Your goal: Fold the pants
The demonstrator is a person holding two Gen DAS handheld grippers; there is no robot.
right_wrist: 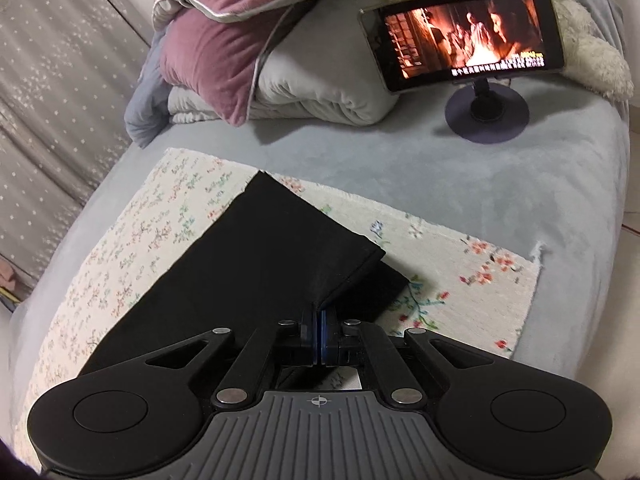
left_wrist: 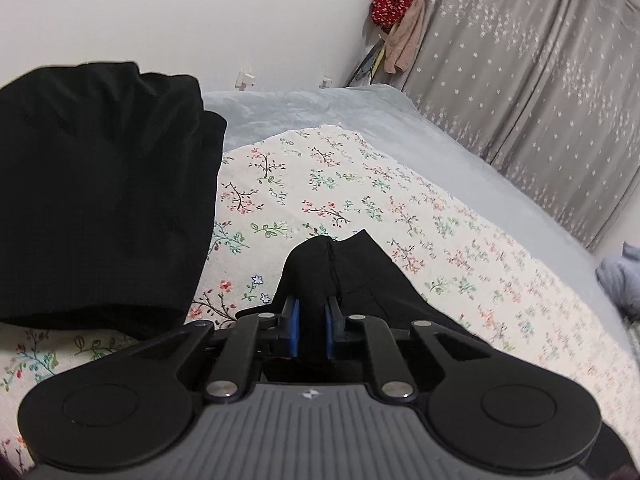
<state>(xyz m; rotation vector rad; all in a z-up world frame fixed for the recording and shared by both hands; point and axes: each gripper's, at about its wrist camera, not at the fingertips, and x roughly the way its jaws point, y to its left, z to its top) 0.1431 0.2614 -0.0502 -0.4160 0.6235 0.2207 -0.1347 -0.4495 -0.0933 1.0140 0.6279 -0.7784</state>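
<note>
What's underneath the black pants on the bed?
The black pants lie on a floral cloth, which is spread over the grey-blue bedcover. The part of the cloth directly beneath them is covered and cannot be seen.

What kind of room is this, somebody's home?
Most likely a home bedroom. The work surface is a bed covered in pale blue, with pillows and a folded quilt stacked at one end, star-print curtains alongside, and a phone on a stand playing a video.
</note>
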